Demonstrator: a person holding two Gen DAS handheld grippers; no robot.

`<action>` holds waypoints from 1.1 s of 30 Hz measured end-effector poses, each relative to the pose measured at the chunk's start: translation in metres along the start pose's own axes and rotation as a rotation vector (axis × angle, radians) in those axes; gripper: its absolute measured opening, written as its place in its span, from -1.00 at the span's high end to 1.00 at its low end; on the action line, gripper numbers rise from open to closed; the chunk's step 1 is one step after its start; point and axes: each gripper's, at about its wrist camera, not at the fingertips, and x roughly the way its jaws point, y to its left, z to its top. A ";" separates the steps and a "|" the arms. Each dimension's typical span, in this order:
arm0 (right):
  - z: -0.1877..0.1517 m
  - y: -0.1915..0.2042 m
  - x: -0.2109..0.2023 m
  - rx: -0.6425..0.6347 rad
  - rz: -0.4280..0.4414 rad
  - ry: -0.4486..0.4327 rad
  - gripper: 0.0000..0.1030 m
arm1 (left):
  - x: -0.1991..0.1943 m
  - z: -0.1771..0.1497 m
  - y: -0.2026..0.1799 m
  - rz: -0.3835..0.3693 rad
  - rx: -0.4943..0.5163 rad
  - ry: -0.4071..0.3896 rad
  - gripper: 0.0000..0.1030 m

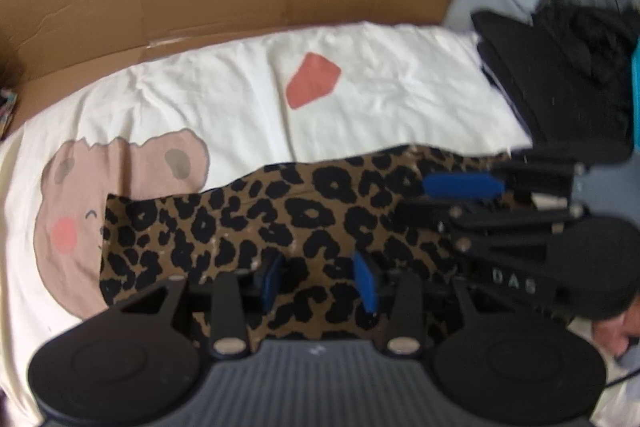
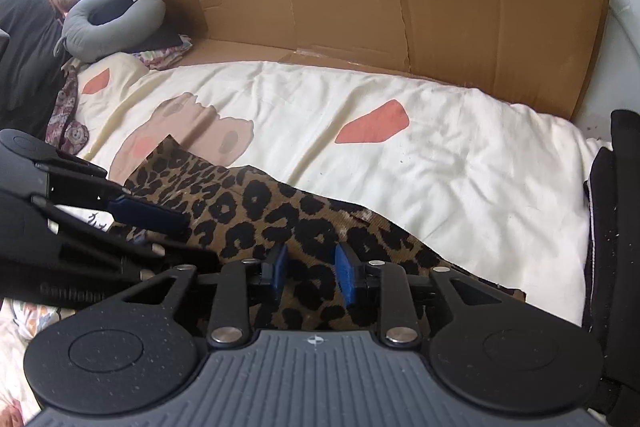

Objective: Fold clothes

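While the leopard-print garment (image 1: pixel 280 223) lies flat on the cream bedspread (image 1: pixel 208 87), the left gripper (image 1: pixel 320 279) and right gripper (image 2: pixel 310 269) hover with jaws parted, released, grasping nothing

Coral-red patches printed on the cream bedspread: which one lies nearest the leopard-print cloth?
In the right wrist view, the larger coral-red patch near the cardboard sheet; the smaller coral-red patch lies far left, by the grey neck pillow.

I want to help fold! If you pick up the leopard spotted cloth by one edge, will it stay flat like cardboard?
Probably not. The leopard-print garment lies limp with a wavy edge on the cream bedsheet, so it would likely droop. It looks thin, so probably light. On soft bedding, a push would likely bunch it rather than slide it.
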 end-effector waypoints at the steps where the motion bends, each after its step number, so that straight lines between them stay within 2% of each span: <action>1: 0.001 -0.001 0.001 0.000 0.000 0.002 0.36 | 0.001 0.001 -0.001 0.005 0.013 0.004 0.17; 4: 0.002 -0.001 0.005 -0.009 -0.009 0.002 0.36 | 0.005 0.004 -0.003 0.014 0.004 0.006 0.17; 9: 0.001 -0.002 0.013 -0.036 -0.029 -0.011 0.38 | 0.011 0.006 -0.004 0.026 0.017 -0.047 0.16; 13: -0.006 -0.007 0.015 -0.014 -0.018 -0.036 0.38 | 0.017 0.001 0.005 -0.008 -0.047 -0.075 0.16; 16: -0.012 -0.004 0.019 -0.036 -0.025 -0.051 0.38 | 0.023 -0.005 0.006 -0.010 -0.045 -0.083 0.16; 19: -0.013 -0.005 0.022 -0.037 -0.024 -0.055 0.38 | 0.027 -0.005 0.010 -0.022 -0.088 -0.078 0.13; 23: -0.007 -0.007 0.025 -0.032 -0.016 -0.020 0.38 | 0.028 -0.002 0.012 -0.022 -0.082 -0.064 0.10; 27: 0.007 -0.003 0.017 -0.073 -0.028 0.039 0.38 | 0.016 0.001 0.006 0.000 -0.081 -0.078 0.20; 30: 0.009 -0.007 -0.008 -0.068 -0.034 -0.038 0.38 | 0.003 0.001 0.003 0.000 -0.070 -0.104 0.24; 33: 0.001 -0.011 -0.027 -0.067 -0.028 -0.071 0.38 | -0.011 -0.002 0.003 0.010 -0.072 -0.141 0.24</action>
